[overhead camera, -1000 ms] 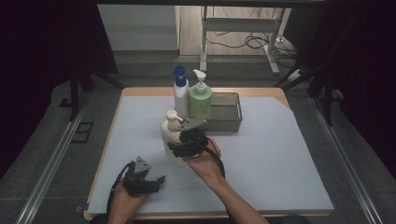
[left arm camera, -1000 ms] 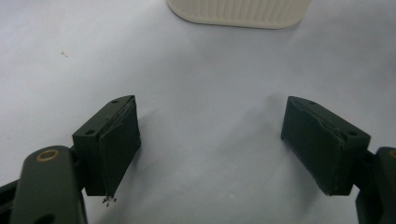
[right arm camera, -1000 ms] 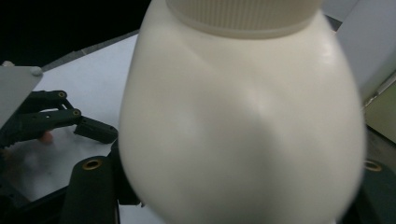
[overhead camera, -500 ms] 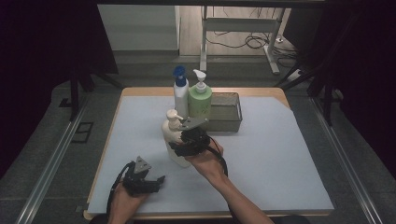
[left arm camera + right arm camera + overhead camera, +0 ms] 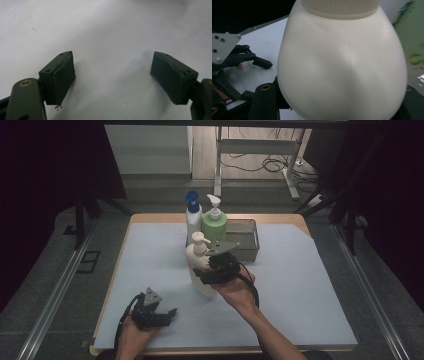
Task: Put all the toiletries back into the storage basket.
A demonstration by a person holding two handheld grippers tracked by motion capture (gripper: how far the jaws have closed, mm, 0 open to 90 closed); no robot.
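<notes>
Bottle (image 5: 199, 270) clamped between right tool (image 5: 212, 272) jaws, upright.

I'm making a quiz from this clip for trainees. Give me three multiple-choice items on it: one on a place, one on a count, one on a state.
1. Where does the grey bin sit?
A. At the table's far edge, beside the green bottle
B. At the near edge
C. On the floor

2. How many bottles are on or over the table?
A. Two
B. Three
C. Five

3. What are the left tongs doing?
A. Gripping a bottle
B. Shut on the bin
C. Open with nothing between them

Answers:
1. A: the high view shows the bin at the back, next to the green bottle.
2. B: the blue-capped bottle, the green bottle and the cream bottle, which the right tongs grip.
3. C: the left gripper view shows bare table between spread jaws.
</notes>
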